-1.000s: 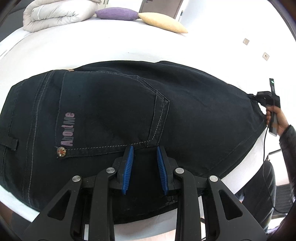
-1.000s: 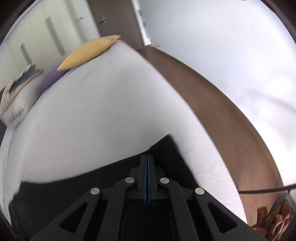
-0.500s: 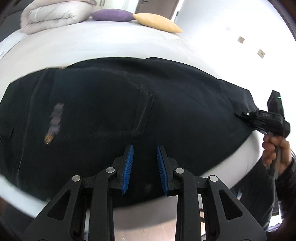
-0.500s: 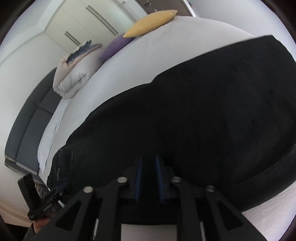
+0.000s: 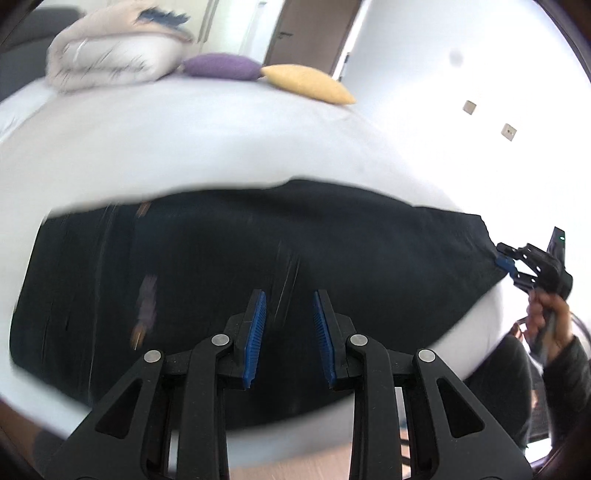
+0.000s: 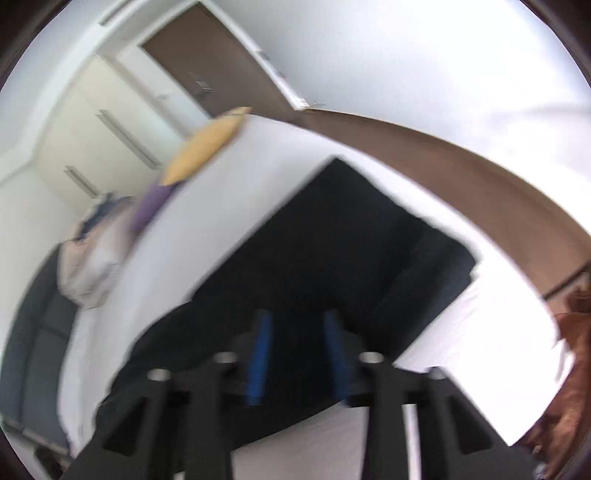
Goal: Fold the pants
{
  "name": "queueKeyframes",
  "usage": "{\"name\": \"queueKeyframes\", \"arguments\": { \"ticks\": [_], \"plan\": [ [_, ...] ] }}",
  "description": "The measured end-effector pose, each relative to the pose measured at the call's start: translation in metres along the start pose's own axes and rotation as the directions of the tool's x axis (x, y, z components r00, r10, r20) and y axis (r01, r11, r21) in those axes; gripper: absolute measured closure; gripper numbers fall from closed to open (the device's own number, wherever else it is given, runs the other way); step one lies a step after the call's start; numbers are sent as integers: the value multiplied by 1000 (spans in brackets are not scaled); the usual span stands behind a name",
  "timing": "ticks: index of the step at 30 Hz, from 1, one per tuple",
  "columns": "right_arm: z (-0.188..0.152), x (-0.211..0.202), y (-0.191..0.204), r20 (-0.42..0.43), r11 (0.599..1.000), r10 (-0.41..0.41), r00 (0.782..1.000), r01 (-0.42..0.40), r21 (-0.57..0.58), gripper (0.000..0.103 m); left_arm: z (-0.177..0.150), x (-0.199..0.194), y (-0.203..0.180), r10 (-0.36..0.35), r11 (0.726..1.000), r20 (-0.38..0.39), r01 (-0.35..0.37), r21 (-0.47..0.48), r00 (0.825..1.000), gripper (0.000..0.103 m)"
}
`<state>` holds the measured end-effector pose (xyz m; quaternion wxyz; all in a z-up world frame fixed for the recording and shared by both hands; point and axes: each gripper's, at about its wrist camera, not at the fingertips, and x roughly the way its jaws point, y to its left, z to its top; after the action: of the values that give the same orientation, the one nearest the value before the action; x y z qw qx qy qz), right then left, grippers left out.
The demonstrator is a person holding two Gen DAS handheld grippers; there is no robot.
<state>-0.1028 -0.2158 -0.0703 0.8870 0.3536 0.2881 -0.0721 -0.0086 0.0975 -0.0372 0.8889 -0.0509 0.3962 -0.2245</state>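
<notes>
White bed (image 5: pixel 184 147) carries our black pants (image 5: pixel 258 251). Left gripper (image 5: pixel 290 314) gapes empty; only its view shows our right gripper (image 5: pixel 508 264) opening beside the hem.

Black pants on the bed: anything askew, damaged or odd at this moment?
Nothing stands out. The black denim pants lie flat, folded, on the white bed sheet, though both views are motion-blurred. The right gripper, jaws opening, sits at the pants' edge; the left gripper hovers open above them.

bed (image 5: pixel 221 147): white | far edge: folded duvet (image 5: pixel 110 48); purple cushion (image 5: pixel 221 66); yellow cushion (image 5: pixel 310 83) | brown door (image 5: pixel 310 33) beyond
</notes>
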Motion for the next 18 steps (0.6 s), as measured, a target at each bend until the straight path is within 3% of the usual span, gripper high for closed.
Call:
{"name": "queueKeyframes", "arguments": {
  "ticks": [2,4,5,6,7,9,12,13,14,18],
  "plan": [
    [-13,26,25,-47,998,49,998,-51,-34,51,15,26,-5,12,1000,-31,-11,20,999,78],
    [-16,38,19,-60,999,32,998,-32,2,51,21,57,-3,32,999,-119,-33,-10,992,78],
    [-16,40,7,-52,997,56,997,-53,58,53,18,69,1,41,999,-155,-46,-29,987,78],
    [-16,38,-5,-40,992,75,996,-71,100,63,10,73,5,44,998,-173,-51,-37,984,78],
    [-1,23,-39,-20,990,62,998,-59,128,67,6,71,5,44,998,-162,-50,-35,986,78],
    [8,-4,-67,54,990,4,999,-11,139,67,-14,63,5,42,998,-135,-48,-41,990,78],
    [16,-44,-106,124,973,-82,989,52,226,61,-21,51,11,32,994,-129,-45,-99,991,78],
    [17,-53,-112,151,963,-99,984,56,265,50,-22,46,12,34,993,-129,-48,-108,991,78],
    [18,-58,-115,177,954,-107,979,51,294,47,-22,45,11,39,993,-131,-54,-109,991,78],
    [15,-57,-121,157,928,-23,987,-38,370,47,-31,35,-5,47,995,-142,-59,-81,989,77]
  ]
}}
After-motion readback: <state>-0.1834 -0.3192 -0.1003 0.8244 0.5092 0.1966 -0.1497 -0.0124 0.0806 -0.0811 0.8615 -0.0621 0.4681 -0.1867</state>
